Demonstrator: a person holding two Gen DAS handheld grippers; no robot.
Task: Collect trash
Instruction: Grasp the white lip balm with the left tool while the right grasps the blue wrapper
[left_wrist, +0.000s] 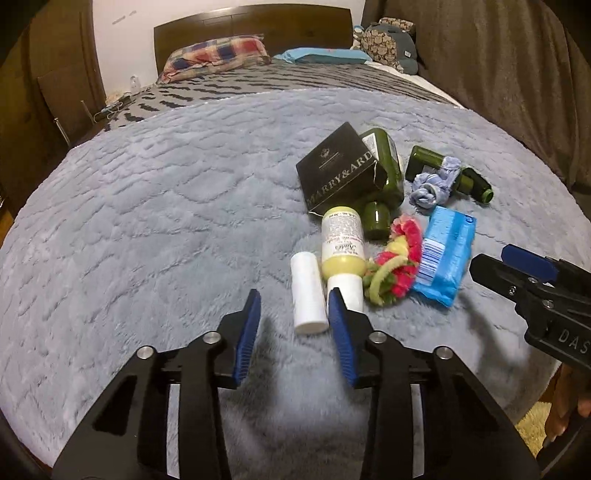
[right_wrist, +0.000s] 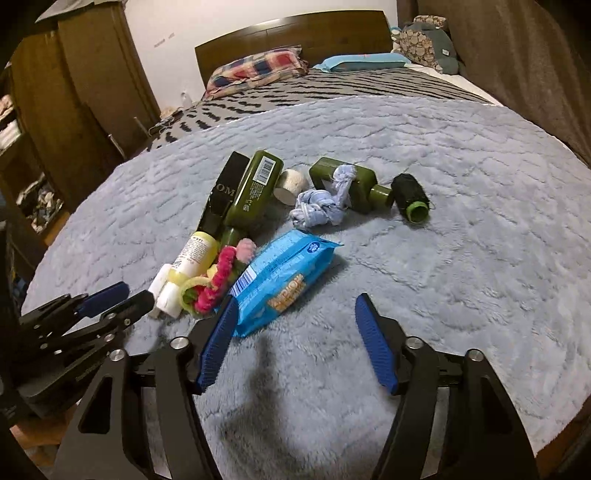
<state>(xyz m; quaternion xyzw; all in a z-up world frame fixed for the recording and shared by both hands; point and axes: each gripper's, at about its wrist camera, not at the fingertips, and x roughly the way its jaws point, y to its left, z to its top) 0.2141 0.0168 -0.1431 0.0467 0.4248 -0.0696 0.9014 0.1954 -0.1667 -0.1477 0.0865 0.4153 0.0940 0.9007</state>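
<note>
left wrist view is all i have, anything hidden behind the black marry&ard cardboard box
Observer: Yes. A cream roll lies behind the large dark green plastic bottle that leans beside the black cardboard box.
Operator: is the right gripper open
Observer: Yes. The right gripper is open and empty, with one finger at a corner of the blue plastic snack packet.
Operator: whats past the small green bottles neck
Observer: A spool of black thread with a green core lies at the neck end of the small dark green bottle.

Your count on the grey blanket (right_wrist: 424, 258):
You have two green bottles (right_wrist: 255, 192) (right_wrist: 354, 188), one black box (left_wrist: 341, 171), one blue packet (right_wrist: 280, 280), two hair scrunchies (left_wrist: 397, 258) (right_wrist: 325, 206).
</note>
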